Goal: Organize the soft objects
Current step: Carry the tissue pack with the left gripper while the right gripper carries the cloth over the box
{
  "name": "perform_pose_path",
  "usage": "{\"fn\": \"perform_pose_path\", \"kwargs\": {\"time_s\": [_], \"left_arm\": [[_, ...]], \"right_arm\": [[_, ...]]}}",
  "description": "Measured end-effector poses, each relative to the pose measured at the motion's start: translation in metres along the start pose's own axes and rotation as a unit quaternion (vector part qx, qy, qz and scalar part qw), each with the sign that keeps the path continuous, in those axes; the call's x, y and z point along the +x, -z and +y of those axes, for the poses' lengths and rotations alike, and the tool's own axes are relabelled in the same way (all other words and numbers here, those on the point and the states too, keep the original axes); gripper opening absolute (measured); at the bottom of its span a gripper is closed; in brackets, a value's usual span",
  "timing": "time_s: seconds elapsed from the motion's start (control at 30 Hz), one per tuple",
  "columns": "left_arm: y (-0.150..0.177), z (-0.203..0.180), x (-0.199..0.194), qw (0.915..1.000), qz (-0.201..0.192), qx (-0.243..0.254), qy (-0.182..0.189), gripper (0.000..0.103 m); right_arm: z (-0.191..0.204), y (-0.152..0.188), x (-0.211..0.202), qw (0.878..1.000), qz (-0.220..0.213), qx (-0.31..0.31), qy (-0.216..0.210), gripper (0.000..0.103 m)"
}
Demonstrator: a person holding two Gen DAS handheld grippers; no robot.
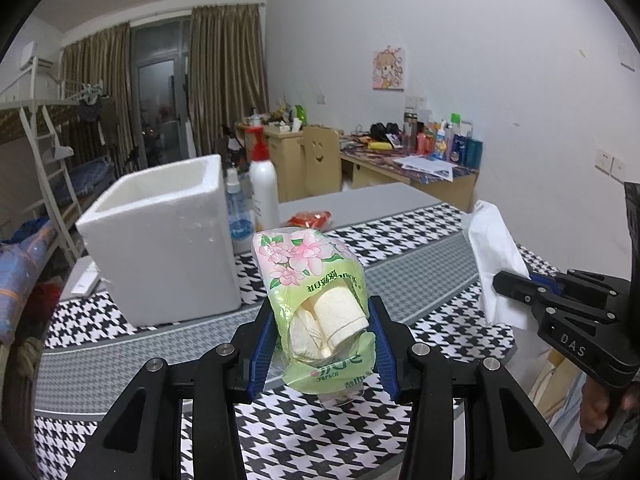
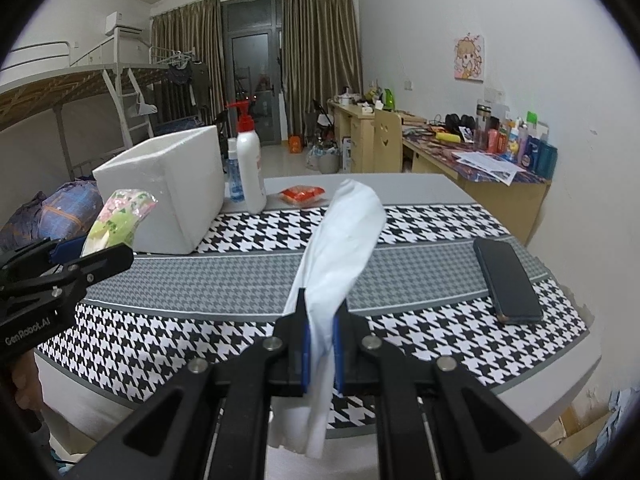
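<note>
My left gripper (image 1: 322, 320) is shut on a green flowered tissue pack (image 1: 316, 300), held above the houndstooth tablecloth (image 1: 420, 240). The same pack (image 2: 120, 216) shows at the left of the right wrist view, in the left gripper (image 2: 86, 258). My right gripper (image 2: 322, 320) is shut on a white tissue sheet (image 2: 344, 240) that stands up from the jaws and hangs below them. In the left wrist view that sheet (image 1: 496, 256) and the right gripper (image 1: 516, 286) are at the right. An open white foam box (image 1: 160, 240) stands on the table's far left.
Behind the box (image 2: 168, 192) stand a white pump bottle (image 2: 250, 160) and a small blue spray bottle (image 2: 234, 176). A red packet (image 2: 302, 194) lies at the table's far side. A dark phone (image 2: 508, 280) lies at the right. A cluttered desk (image 2: 480, 160) lines the wall.
</note>
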State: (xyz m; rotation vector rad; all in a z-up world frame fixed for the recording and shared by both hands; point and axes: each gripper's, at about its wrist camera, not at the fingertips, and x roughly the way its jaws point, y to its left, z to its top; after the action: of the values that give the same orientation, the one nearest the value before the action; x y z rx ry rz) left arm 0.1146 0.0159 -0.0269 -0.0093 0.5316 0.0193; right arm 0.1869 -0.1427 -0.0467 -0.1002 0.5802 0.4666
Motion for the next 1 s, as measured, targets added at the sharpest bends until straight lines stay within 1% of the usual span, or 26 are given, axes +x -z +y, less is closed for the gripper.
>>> {"fn": "perform_pose_path", "kwargs": {"time_s": [0.53,1.0], "left_arm": [[-0.013,0.017,-0.013,0.9996,-0.023,0.000,-0.017,0.046],[-0.026,0.040,-0.027,0.9981,-0.048,-0.008,-0.038,0.046]], "right_arm": [[0.014,-0.015,-0.005,0.999,-0.029,-0.017,-0.017,0.012],[0.033,-0.034,-0.006,0.997,-0.052,-0.035,-0.044,0.012]]}}
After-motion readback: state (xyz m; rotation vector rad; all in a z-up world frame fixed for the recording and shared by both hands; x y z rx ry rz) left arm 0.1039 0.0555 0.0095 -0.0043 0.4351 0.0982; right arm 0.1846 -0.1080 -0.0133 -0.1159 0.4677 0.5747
